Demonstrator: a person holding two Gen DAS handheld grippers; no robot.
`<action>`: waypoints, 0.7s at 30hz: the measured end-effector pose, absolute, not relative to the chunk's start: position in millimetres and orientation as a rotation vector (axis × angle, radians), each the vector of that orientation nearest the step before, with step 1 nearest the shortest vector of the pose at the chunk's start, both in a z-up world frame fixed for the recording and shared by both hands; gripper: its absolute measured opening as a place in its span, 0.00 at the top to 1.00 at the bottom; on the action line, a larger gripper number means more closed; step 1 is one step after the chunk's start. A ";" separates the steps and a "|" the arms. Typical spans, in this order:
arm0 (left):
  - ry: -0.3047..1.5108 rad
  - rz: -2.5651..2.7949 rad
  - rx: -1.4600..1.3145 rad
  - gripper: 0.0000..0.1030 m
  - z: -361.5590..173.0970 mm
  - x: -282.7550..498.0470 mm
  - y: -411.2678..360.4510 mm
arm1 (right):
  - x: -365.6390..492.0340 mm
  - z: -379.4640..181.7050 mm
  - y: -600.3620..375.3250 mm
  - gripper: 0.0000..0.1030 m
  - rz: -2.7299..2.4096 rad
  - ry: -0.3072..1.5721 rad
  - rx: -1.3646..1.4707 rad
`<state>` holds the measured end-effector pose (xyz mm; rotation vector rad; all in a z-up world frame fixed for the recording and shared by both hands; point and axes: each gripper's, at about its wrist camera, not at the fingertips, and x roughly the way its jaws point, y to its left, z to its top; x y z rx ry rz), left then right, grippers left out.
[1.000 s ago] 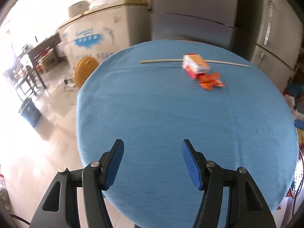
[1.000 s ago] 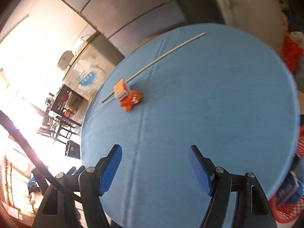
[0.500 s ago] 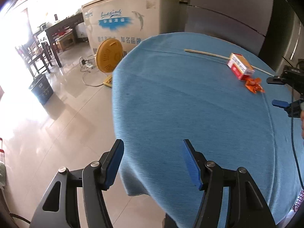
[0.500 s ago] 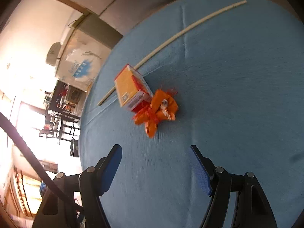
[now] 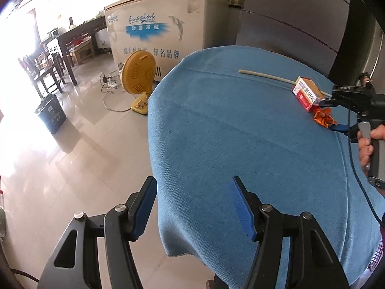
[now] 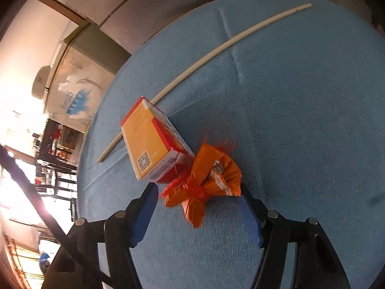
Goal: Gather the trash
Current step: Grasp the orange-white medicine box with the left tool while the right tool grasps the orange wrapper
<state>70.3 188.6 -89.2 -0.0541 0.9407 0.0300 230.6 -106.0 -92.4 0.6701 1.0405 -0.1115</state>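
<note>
Since half a second ago your right gripper (image 6: 198, 207) has closed in on the trash: the orange wrapper (image 6: 207, 183) that lay ahead of the fingers now sits between the tips, jaws still wide apart and not clamped on it; whether the right pad touches the wrapper cannot be told. Your left gripper (image 5: 193, 207) has barely moved, hanging over the near left edge of the table (image 5: 240, 144) with its jaws apart and nothing between them. The box (image 6: 151, 144), orange and red with a QR code, lies on its side touching the wrapper, with the thin pale stick (image 6: 216, 48) running behind it; you cannot tell whether anything is inside the box. A dark bin (image 5: 50, 112) stands on the floor well off to the left, contents unclear. The round table wears a blue cloth. Beyond it are a white chest freezer (image 5: 166, 33), a yellow fan (image 5: 139, 77) on the glossy tile floor, and dark wooden furniture.
</note>
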 end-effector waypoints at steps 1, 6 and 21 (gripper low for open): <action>0.937 0.026 -0.049 0.38 -87.3 71.8 186.0 | 231.9 -91.6 -104.8 0.33 -0.117 1.035 0.663; 0.917 -0.005 -0.028 0.38 -74.0 82.3 169.2 | 235.9 -90.3 -95.9 0.53 -0.077 1.021 0.573; 0.946 -0.232 0.025 0.38 -46.5 180.6 28.3 | 162.5 -69.1 -164.4 0.63 -0.046 0.940 0.442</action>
